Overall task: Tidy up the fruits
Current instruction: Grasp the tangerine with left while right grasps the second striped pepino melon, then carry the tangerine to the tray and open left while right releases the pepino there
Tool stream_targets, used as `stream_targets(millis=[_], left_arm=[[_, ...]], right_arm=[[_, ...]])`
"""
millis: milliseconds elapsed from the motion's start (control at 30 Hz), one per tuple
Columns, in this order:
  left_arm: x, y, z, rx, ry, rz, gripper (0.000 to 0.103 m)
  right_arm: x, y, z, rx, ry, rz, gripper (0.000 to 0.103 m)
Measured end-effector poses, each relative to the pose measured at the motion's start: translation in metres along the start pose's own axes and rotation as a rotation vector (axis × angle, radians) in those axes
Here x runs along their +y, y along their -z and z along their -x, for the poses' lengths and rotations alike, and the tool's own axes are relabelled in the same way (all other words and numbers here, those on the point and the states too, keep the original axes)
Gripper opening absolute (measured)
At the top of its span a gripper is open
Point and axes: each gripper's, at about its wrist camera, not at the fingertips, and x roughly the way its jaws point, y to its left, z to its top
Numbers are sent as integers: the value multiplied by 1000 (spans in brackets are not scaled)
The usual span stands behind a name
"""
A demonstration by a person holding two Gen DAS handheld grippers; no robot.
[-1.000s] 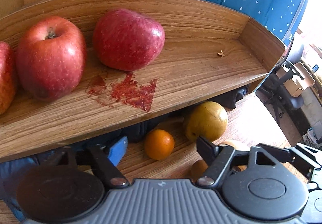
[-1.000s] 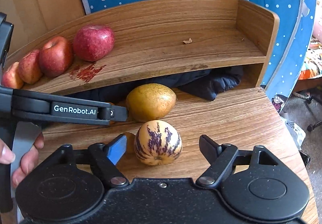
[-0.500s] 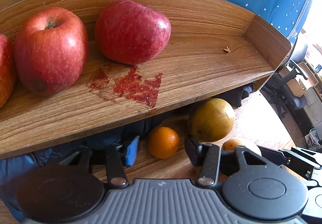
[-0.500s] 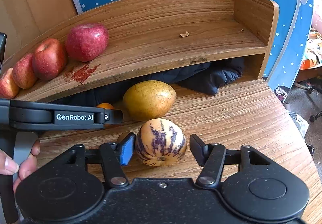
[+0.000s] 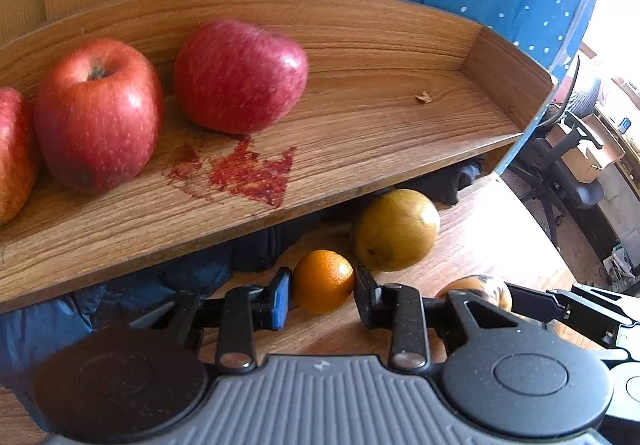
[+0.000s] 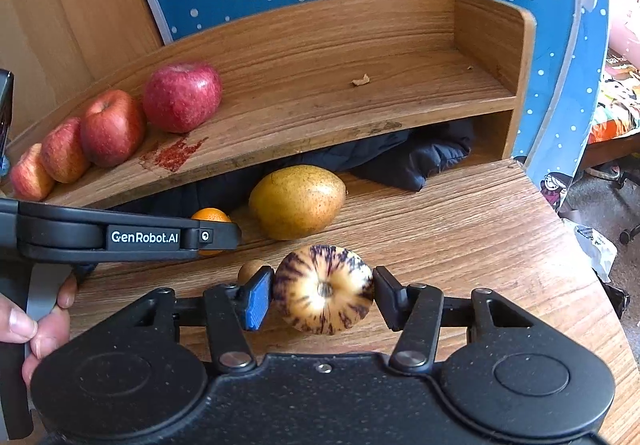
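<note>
The left gripper [image 5: 322,293] clasps a small round orange [image 5: 324,280] with dimpled, glossy peel, both pads pressed to its sides just above the wood-grain table [image 6: 460,241]. The right gripper [image 6: 323,295] clamps a smooth cream pepino melon [image 6: 323,288] with purple streaks radiating from its stem end, blue pad on one flank, black pad on the other. Between and behind them a speckled yellow-brown pear [image 6: 297,201] lies on the table at the shelf's lip, beside a rumpled dark jacket [image 6: 412,157] stuffed under the wooden shelf [image 6: 320,117]. A small brownish fruit peeks out behind the right gripper's blue pad. On the shelf's left end, four waxy red apples [image 6: 182,96] sit in a row, near a rough red stain [image 5: 250,175]. The shelf's right half lies open up to its raised side wall, bare save a tiny scrap. The table's right edge curves off toward the floor.
</note>
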Motion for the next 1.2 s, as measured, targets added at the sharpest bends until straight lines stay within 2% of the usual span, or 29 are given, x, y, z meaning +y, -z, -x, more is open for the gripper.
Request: stream_targets(millis=[433,833,1000,1200], left_arm=[[-24,24,37,0,7,-19,37],[-58,64,56,66,50,-27,36],[-66,74,56,104,48,-11,37],[-73,79,56,104,25,14,38]], right_arm=[[-17,22,53,-38,-29,-20,56],[-20,63,78,27,-50,40,56],[-25,74,84,38,-45,50,56],[-30,80,89,50,-45,50,56]])
